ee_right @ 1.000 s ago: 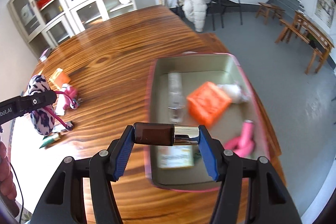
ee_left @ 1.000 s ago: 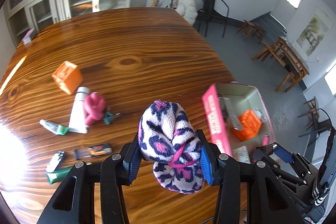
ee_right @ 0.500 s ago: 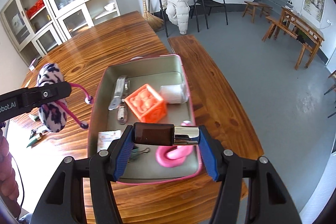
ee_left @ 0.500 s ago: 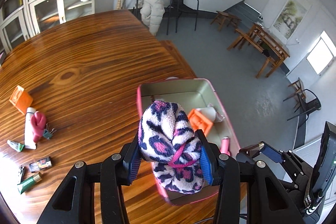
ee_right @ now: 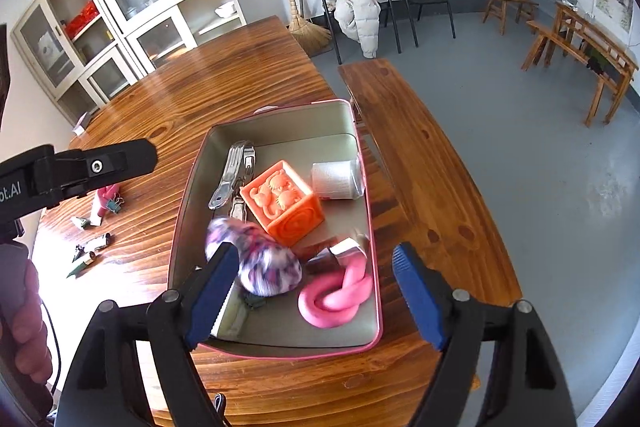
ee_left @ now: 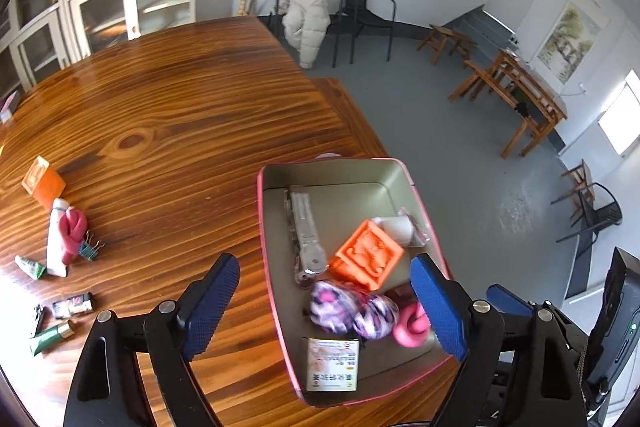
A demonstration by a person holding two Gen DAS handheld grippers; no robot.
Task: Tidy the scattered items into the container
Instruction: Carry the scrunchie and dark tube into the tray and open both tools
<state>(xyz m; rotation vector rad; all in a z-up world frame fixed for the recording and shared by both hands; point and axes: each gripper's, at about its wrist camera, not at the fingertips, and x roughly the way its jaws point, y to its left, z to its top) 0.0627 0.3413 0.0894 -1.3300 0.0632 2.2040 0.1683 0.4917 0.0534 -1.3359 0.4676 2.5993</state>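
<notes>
A wooden table [ee_left: 168,115] fills the left wrist view, with a pink-rimmed metal container [ee_left: 276,311] near its 4 o'clock edge. The left gripper [ee_left: 324,303] hangs above the container, jaws just sprung wide with nothing between the pads. The leopard-print sock ball [ee_left: 352,311], blurred, lies on the container floor between the two blue pads, nearer the 3 o'clock one and clear of both.

From the right wrist view, the right gripper [ee_right: 316,295] also stands over the container [ee_right: 188,195], its jaws likewise just opened and holding nothing. The sock ball [ee_right: 264,263] sits just beside the 9 o'clock pad; the brown and silver tube [ee_right: 340,249], blurred, lies between the pads toward 12 o'clock, touching neither. A pink twisted band [ee_right: 340,299] rests in the container's 5 o'clock corner, an orange embossed cube [ee_right: 284,203] at its centre, a white roll [ee_right: 336,181] at 2 o'clock and a metal clip [ee_right: 236,171] at 10 o'clock.

Loose on the table at 9 o'clock in the left wrist view: an orange block [ee_left: 43,183], a white tube [ee_left: 56,247], a pink knot [ee_left: 72,231].
</notes>
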